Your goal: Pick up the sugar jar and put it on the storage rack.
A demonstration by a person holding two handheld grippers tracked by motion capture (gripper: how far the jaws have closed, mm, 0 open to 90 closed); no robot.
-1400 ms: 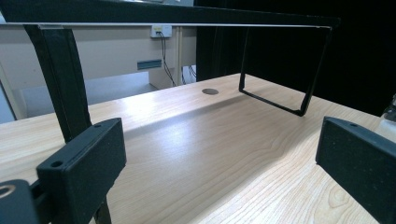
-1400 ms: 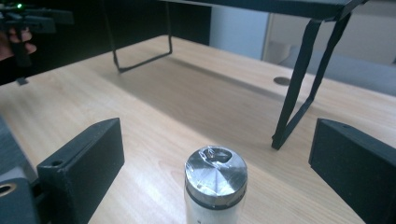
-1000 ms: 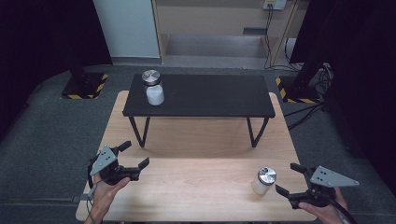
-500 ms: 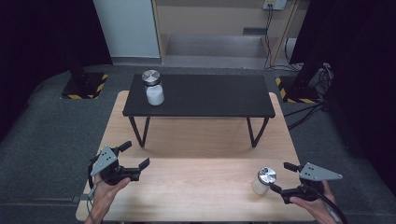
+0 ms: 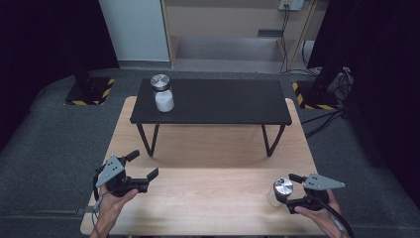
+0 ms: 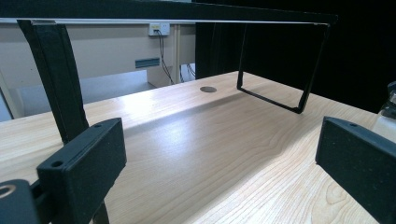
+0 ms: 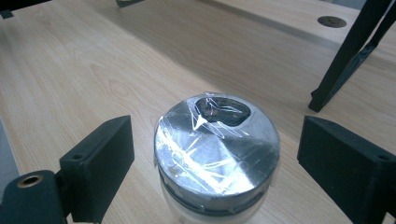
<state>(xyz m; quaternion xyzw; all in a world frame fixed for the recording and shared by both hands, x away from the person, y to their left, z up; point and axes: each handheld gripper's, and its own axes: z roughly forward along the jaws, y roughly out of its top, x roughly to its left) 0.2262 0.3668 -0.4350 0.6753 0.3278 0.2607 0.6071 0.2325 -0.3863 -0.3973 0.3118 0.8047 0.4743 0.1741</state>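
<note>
At the lower right of the high view, the right gripper (image 5: 286,190) brackets a silver-lidded jar (image 5: 282,188) on the worktop (image 5: 213,198). Its jaws have just been closing, pads apart from the lid. The left gripper (image 5: 143,166), at lower left, gapes with nothing between.

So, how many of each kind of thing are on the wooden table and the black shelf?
Silver-lidded white jars: 2, near jar on the wooden table, far jar on the black shelf
Black shelves: 1
Total: 3

Silver-lidded white jar (image 5: 281,191) on pale wooden table (image 5: 208,198).
</note>
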